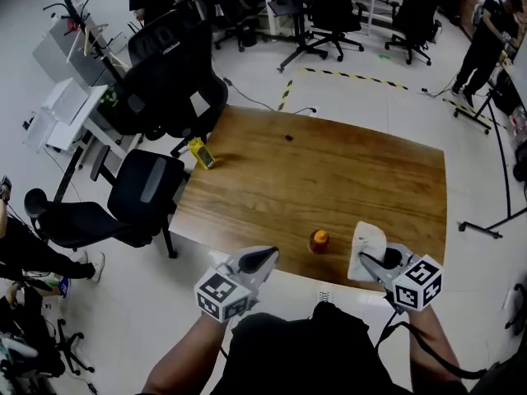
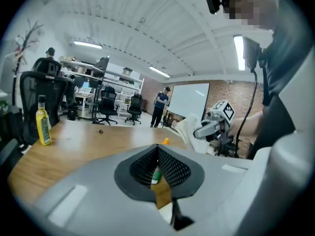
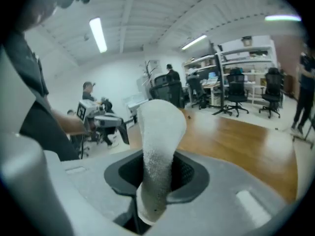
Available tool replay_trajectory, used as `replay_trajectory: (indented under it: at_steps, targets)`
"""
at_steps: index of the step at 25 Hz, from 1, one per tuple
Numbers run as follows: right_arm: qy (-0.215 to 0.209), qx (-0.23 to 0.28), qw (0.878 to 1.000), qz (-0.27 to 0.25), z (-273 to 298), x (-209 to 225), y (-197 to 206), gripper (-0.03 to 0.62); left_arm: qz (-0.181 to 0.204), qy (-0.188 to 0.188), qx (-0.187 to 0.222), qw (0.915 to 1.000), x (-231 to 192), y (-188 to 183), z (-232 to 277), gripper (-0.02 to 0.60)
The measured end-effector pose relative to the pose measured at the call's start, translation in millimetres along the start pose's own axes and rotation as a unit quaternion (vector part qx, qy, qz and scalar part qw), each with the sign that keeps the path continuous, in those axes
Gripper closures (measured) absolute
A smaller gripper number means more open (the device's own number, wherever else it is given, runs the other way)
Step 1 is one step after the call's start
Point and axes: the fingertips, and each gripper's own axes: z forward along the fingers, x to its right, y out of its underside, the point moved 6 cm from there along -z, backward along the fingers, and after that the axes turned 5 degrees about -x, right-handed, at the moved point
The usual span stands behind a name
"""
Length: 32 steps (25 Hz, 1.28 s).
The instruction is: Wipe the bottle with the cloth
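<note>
A small bottle (image 1: 319, 241) with an orange cap stands upright near the front edge of the wooden table (image 1: 329, 179). My left gripper (image 1: 268, 257) hovers just off that edge, left of the bottle and apart from it, jaws shut with nothing held. In the left gripper view the orange cap (image 2: 166, 141) peeks over the closed left gripper (image 2: 158, 154). My right gripper (image 1: 367, 260) is shut on a white cloth (image 1: 367, 245), held right of the bottle. In the right gripper view the cloth (image 3: 158, 132) stands up out of the right gripper (image 3: 157, 181).
A yellow bottle (image 1: 201, 153) stands at the table's left edge, also the yellow bottle (image 2: 43, 124) in the left gripper view. A small dark speck (image 1: 289, 137) lies far back. Black office chairs (image 1: 144, 192) crowd the table's left side. A person (image 1: 490, 39) stands at the far right.
</note>
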Motion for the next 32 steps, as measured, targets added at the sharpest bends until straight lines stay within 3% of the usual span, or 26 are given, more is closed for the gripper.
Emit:
replay_trajectory:
  at_steps: [3, 5, 8, 14, 16, 19, 27, 32]
  targets:
    - [0.003, 0.118, 0.985, 0.125, -22.4, -32.9, 9.1, 0.505, -0.001, 0.024, 0.004, 0.9997, 6.9, -6.6, -24.4, 0.566]
    - [0.028, 0.167, 0.971, 0.169, -32.1, -69.1, 21.2, 0.505, 0.002, 0.038, -0.004, 0.9993, 12.0, -1.9, -47.7, 0.566]
    - [0.070, 0.186, 0.961, 0.193, -41.1, -129.8, 43.1, 0.503, 0.007, 0.047, -0.021, 0.9986, 19.1, 16.6, -83.8, 0.565]
    - [0.099, 0.204, 0.940, 0.253, -58.0, -216.5, 79.0, 0.505, -0.001, 0.070, -0.029, 0.9971, 31.9, 42.7, -128.0, 0.565]
    - [0.107, 0.203, 0.939, 0.254, -61.9, -236.1, 86.0, 0.505, -0.003, 0.085, -0.027, 0.9960, 41.5, 45.6, -137.0, 0.565]
    - [0.126, 0.187, 0.948, 0.226, -64.8, -258.4, 89.0, 0.505, -0.017, 0.099, -0.032, 0.9944, 54.4, 50.8, -146.8, 0.565]
    - [0.125, 0.160, 0.960, 0.193, -79.2, -276.0, 92.6, 0.508, -0.053, 0.070, -0.015, 0.9960, 79.3, 52.2, -170.6, 0.565]
    - [0.127, 0.167, 0.962, 0.177, -93.1, -279.7, 105.0, 0.510, -0.047, 0.054, 0.013, 0.9973, 99.8, 46.7, -178.6, 0.565]
